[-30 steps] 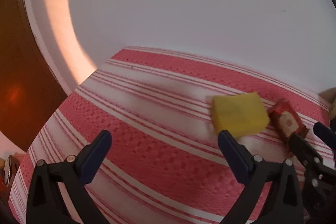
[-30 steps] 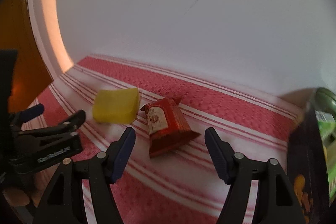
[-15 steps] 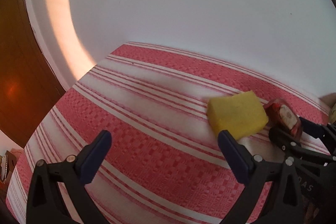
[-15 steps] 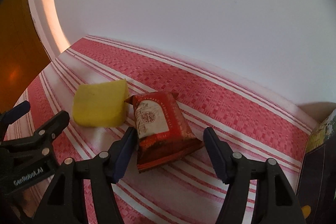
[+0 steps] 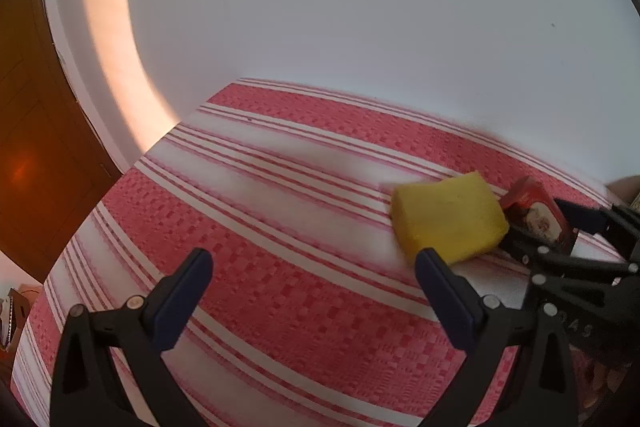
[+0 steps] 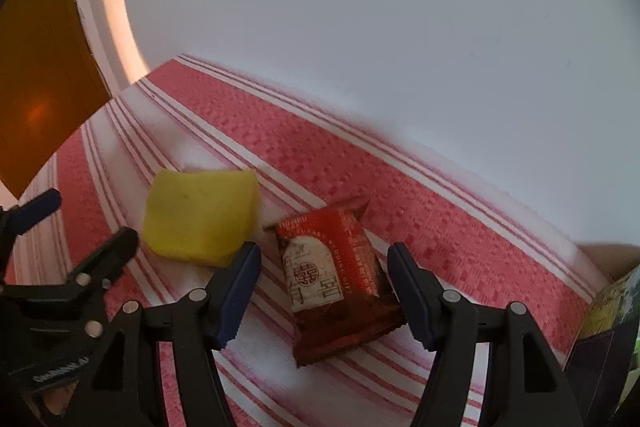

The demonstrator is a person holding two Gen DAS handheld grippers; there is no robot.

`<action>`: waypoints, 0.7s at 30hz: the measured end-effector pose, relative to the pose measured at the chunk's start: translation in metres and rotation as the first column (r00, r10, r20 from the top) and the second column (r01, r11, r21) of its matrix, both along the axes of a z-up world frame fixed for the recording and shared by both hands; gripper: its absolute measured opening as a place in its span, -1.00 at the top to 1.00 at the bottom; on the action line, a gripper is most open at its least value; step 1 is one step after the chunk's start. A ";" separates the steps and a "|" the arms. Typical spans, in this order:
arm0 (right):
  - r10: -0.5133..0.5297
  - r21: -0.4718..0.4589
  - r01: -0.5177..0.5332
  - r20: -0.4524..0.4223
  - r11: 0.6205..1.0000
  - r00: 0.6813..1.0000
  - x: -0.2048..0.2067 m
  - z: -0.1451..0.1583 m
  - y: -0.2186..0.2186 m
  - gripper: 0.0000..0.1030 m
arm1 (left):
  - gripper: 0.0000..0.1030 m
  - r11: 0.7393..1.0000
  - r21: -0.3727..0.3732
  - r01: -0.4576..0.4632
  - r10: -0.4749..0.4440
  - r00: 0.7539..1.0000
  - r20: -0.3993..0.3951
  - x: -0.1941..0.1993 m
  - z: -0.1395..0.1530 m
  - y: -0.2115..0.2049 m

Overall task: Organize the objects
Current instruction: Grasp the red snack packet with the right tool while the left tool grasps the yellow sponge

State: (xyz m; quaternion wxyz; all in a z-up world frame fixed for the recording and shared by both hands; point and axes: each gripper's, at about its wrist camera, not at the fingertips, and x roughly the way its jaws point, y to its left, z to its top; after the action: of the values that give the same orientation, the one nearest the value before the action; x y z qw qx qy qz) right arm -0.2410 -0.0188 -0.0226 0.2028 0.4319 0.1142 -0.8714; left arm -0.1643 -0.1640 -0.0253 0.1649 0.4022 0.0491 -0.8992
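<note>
A red snack packet lies flat on the red-and-white striped cloth. My right gripper straddles it, one finger on each side. Its jaws are closing, and small gaps still show beside the packet. A yellow sponge rests just left of the packet, close to it. In the left wrist view the sponge sits past my right fingertip, with the packet and the right gripper behind it. My left gripper hovers open over bare cloth and holds nothing; it shows in the right wrist view too.
A dark printed box stands at the right edge of the cloth. A white wall runs close behind the table. A brown wooden door is off to the left.
The right gripper has come forward and down around the red packet, and its jaws have narrowed. The left gripper has stayed where it was.
</note>
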 end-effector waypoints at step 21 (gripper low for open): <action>-0.224 -0.309 0.173 -0.136 0.935 0.965 0.066 0.038 0.086 0.17 | -0.99 0.988 0.070 0.136 -0.132 0.989 -0.062 -0.046 0.006 0.041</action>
State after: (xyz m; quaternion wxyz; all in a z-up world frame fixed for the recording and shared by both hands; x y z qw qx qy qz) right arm -0.1751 0.0668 0.0157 0.1651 0.3308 -0.0445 -0.9281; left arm -0.2101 -0.1234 -0.0196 0.0876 0.3844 0.0598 -0.9171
